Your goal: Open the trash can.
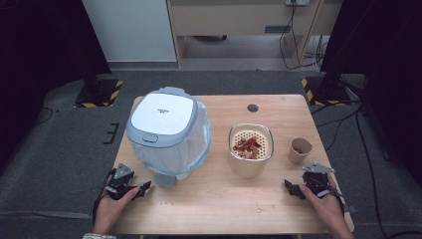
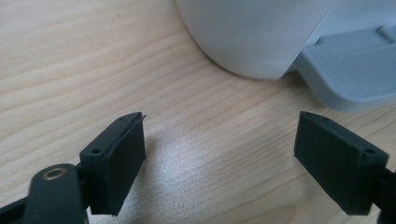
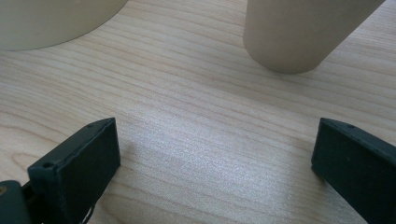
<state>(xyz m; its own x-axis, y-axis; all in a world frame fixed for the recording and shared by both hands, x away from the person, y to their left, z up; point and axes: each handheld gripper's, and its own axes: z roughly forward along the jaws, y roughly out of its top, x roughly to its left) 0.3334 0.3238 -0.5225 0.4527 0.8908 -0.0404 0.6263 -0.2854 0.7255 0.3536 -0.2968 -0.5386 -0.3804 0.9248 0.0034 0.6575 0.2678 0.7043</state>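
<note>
A white bin [image 1: 166, 127] with a grey-blue lid and a clear bag liner stands on the left half of the wooden table [image 1: 219, 204]. Its foot pedal [image 1: 166, 179] points toward me. My left gripper [image 1: 143, 189] rests on the table just left of the pedal, open and empty. In the left gripper view the left gripper [image 2: 219, 135] faces the bin's base [image 2: 252, 32] and the pedal [image 2: 355, 70]. A beige container [image 1: 250, 162] with a strainer insert holds red pieces [image 1: 247, 145]. My right gripper [image 1: 291, 188], open and empty, lies below a paper cup [image 1: 299, 151].
In the right gripper view the right gripper [image 3: 215, 144] has bare wood between its jaws, with the cup [image 3: 299, 32] ahead at the right and the beige container [image 3: 46, 21] at the left. A few crumbs [image 1: 259, 211] lie near the front edge. A cable hole [image 1: 253, 107] sits at the back.
</note>
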